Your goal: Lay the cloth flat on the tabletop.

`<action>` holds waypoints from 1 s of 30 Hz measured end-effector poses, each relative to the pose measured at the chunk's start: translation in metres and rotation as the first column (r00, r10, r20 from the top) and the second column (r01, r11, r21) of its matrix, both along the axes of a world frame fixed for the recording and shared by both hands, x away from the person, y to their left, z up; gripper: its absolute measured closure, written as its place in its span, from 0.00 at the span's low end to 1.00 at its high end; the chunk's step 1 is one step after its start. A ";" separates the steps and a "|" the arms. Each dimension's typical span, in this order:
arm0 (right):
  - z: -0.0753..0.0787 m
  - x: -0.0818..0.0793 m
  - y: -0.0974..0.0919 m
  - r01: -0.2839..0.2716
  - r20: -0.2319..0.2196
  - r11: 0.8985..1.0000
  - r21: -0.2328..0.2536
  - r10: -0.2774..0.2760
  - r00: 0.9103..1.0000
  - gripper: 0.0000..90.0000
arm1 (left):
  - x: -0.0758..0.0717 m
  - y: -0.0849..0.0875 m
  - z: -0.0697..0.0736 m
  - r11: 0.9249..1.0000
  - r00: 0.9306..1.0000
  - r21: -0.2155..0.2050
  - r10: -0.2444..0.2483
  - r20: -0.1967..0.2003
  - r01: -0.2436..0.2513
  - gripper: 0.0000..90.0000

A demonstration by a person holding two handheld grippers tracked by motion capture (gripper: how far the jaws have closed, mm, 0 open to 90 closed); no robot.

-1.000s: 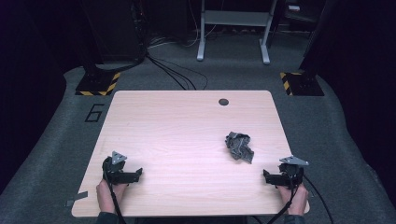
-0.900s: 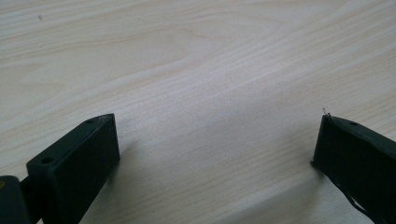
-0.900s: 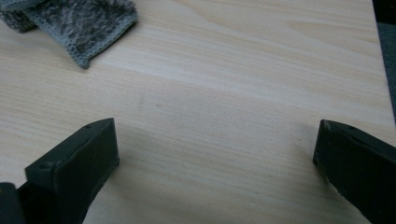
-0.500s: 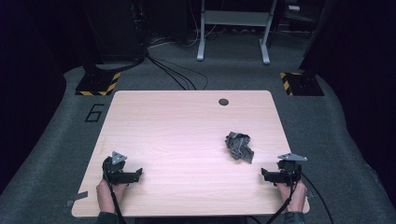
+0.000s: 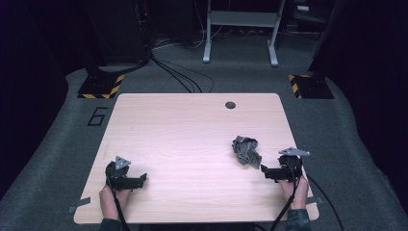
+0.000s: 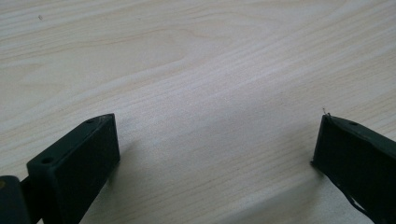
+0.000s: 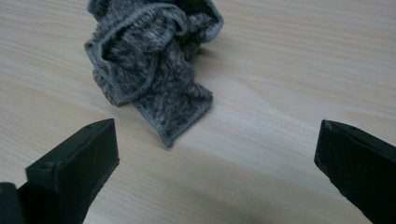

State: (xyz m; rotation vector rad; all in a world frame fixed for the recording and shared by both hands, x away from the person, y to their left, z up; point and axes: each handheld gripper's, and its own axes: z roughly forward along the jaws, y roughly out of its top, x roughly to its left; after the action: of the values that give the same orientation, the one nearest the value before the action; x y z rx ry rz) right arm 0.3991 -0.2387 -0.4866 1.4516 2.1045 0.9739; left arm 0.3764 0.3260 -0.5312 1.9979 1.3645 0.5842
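Two grippers sit low over the wooden bench (image 5: 192, 130), one at each lower corner of the high view. At lower right, the right gripper (image 5: 268, 172) has its fingers (image 7: 74, 163) spread wide, nothing between them, pointing at the crumpled grey cloth (image 5: 246, 151) lying just beside its tips; in the right gripper view the cloth fills the upper left, one hemmed corner reaching down toward the gap. At lower left, the left gripper (image 5: 138, 179) likewise has its fingers spread, seemingly just above bare wood, well apart from the cloth.
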 end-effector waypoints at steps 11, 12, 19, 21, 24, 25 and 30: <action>0.013 0.021 0.029 -0.089 0.009 0.996 0.009 0.089 0.996 0.00 | 0.000 0.000 0.000 1.000 1.000 0.000 0.000 0.000 0.000 0.00; 0.013 0.021 0.029 -0.089 0.009 0.996 0.009 0.089 0.996 0.00 | 0.000 0.000 0.000 1.000 1.000 0.000 0.000 0.000 0.000 0.00; 0.016 0.039 0.048 -0.125 -0.002 0.992 0.023 0.125 0.992 0.00 | 0.000 -0.001 -0.001 1.000 1.000 0.000 0.006 0.011 -0.006 0.00; 0.015 0.044 0.053 -0.134 -0.005 0.991 0.017 0.134 0.991 0.00 | 0.000 -0.001 -0.001 1.000 1.000 -0.001 0.006 0.011 -0.006 0.00; 0.013 0.050 0.061 -0.145 -0.020 0.989 0.009 0.145 0.989 0.00 | 0.000 -0.001 -0.001 1.000 1.000 0.000 0.006 0.011 -0.006 0.00; 0.011 0.052 0.063 -0.148 -0.024 0.989 0.004 0.148 0.989 0.01 | 0.000 -0.001 -0.001 1.000 1.000 0.000 0.006 0.012 -0.006 0.00; 0.006 0.058 0.067 -0.138 -0.027 0.990 -0.011 0.138 0.990 0.17 | 0.000 -0.001 -0.001 1.000 1.000 -0.001 0.006 0.011 -0.006 0.00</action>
State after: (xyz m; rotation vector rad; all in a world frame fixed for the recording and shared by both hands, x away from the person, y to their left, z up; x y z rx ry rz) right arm 0.4568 -0.1721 -0.4807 1.3339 2.2510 0.9953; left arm 0.3765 0.3255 -0.5321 1.9874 1.3642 0.5968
